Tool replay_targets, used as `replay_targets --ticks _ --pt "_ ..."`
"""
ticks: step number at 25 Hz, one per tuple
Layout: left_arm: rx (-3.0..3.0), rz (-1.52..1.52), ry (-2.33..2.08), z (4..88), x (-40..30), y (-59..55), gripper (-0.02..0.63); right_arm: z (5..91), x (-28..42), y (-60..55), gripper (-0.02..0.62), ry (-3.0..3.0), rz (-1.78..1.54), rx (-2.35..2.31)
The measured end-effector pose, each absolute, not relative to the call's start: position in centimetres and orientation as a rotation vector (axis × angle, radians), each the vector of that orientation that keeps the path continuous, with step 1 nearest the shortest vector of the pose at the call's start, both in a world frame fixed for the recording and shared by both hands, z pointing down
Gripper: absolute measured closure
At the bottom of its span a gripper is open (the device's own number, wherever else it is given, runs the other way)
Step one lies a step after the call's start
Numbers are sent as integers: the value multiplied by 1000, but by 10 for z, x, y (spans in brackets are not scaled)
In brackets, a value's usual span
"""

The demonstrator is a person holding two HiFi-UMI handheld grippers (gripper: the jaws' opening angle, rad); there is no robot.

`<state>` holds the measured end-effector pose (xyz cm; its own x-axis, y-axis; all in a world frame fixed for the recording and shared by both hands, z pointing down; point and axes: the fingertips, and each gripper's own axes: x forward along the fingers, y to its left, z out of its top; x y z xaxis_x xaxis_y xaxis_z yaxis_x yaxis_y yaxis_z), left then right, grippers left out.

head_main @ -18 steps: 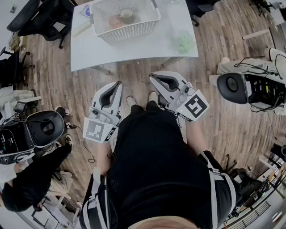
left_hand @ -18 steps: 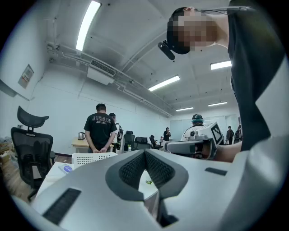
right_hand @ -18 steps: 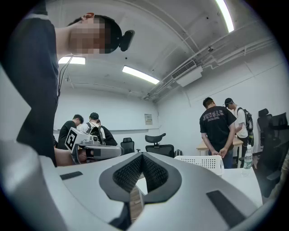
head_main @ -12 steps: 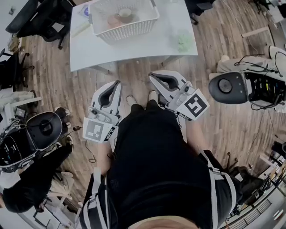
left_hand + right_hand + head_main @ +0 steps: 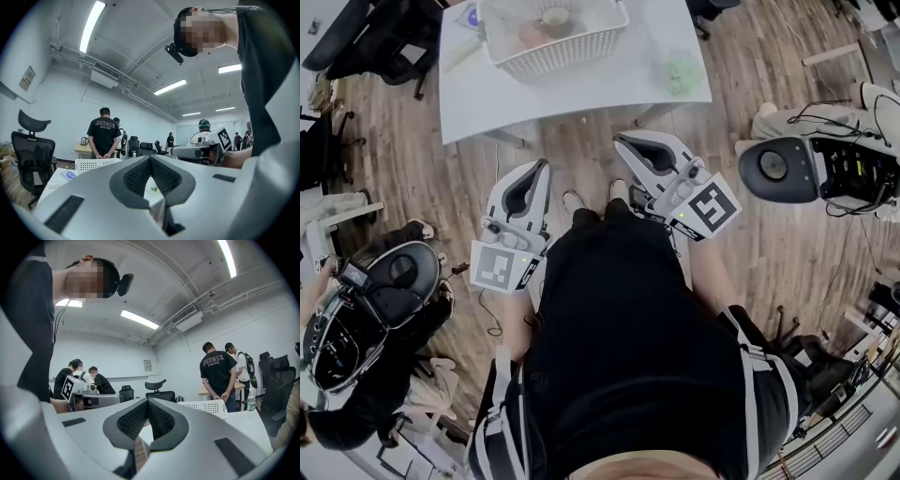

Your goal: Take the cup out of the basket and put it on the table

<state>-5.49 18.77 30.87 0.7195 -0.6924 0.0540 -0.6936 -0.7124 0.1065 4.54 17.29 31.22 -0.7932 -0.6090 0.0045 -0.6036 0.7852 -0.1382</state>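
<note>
A white lattice basket [image 5: 553,42] stands on the white table [image 5: 581,89] at the top of the head view. Inside it sit a pale green cup [image 5: 555,18] and a pinkish item [image 5: 530,36]. My left gripper [image 5: 542,167] and right gripper [image 5: 622,142] hang over the wooden floor, short of the table's near edge, both shut with nothing in them. The left gripper view has its jaws [image 5: 150,157] closed together, with the basket [image 5: 96,164] low behind them. In the right gripper view the jaws [image 5: 147,401] are also closed, the basket [image 5: 206,407] to their right.
A green crumpled thing [image 5: 678,73] lies on the table's right part and a blue-marked item [image 5: 472,16] lies left of the basket. Office chairs [image 5: 366,37] stand at the far left. Machines with round heads [image 5: 776,169] flank me. People [image 5: 104,136] stand beyond the table.
The head view has shifted, so the table and basket sit a little higher and to the left. Both grippers stay shut at the same height before me.
</note>
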Motion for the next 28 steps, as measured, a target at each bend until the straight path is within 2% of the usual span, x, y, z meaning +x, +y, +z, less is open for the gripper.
replay_targets --ticks 28 --pt "2805 24 -1033 326 -95 187 584 314 16 169 577 2829 -281 -1144"
